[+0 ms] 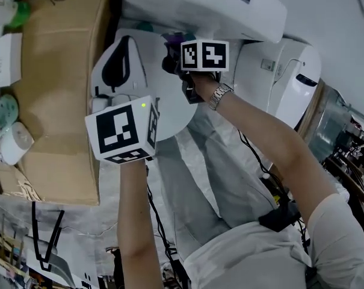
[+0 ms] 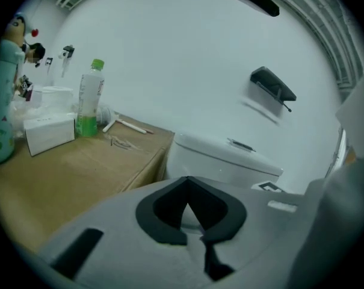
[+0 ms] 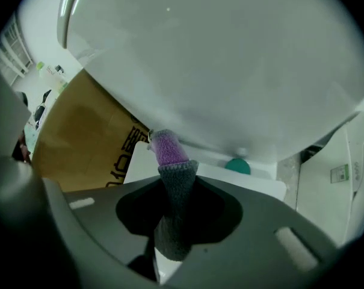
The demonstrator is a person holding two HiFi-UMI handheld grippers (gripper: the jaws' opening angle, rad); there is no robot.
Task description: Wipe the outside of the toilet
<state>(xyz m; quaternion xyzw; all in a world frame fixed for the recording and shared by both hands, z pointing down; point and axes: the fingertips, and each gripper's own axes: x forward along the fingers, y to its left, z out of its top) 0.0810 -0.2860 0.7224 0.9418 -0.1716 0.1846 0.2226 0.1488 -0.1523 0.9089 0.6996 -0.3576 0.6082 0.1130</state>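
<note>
The white toilet fills the top of the head view, with its tank (image 1: 200, 5) above the round closed lid (image 1: 169, 101). My right gripper (image 3: 169, 221) is shut on a grey and purple cloth (image 3: 168, 152). The cloth's purple end is pressed against the toilet's white curved outside (image 3: 218, 71). In the head view the cloth (image 1: 171, 40) sits at the lid's back edge, just below the tank. My left gripper (image 2: 201, 236) is shut with nothing in it, and it hovers over the lid's left side, facing the tank (image 2: 224, 161). Its marker cube (image 1: 123, 130) hides the jaws in the head view.
A large cardboard box (image 1: 61, 89) stands tight against the toilet's left side. On it are a green bottle (image 2: 90, 101), a white tissue box (image 2: 49, 131) and small items. Another white appliance (image 1: 284, 77) stands on the right. Cables (image 1: 160, 233) trail over the floor.
</note>
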